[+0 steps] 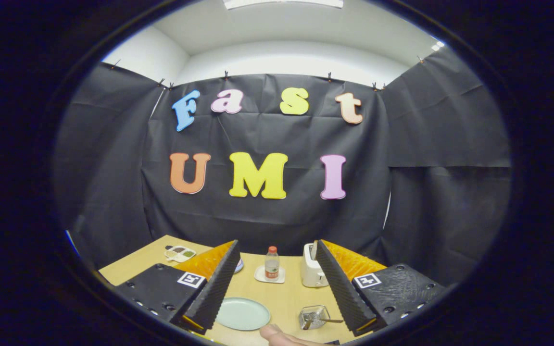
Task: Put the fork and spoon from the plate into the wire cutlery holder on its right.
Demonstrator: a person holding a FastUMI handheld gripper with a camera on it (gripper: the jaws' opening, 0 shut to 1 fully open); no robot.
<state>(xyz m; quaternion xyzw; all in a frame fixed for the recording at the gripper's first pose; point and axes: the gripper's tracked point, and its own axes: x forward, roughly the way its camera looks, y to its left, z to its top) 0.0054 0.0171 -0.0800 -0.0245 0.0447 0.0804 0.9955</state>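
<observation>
You get even, bright light from a ceiling panel [283,3] at twelve o'clock; fisheye bends the edges, shadows stay faint.

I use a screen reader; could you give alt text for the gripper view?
The open tongs hold nothing above a wooden table. Between them are an empty plate and a wire cutlery holder with cutlery inside. A bottle and toaster stand beyond.

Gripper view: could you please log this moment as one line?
gripper: open, holding nothing | plate: bare | wire cutlery holder: cutlery inside | a finger near plate
</observation>
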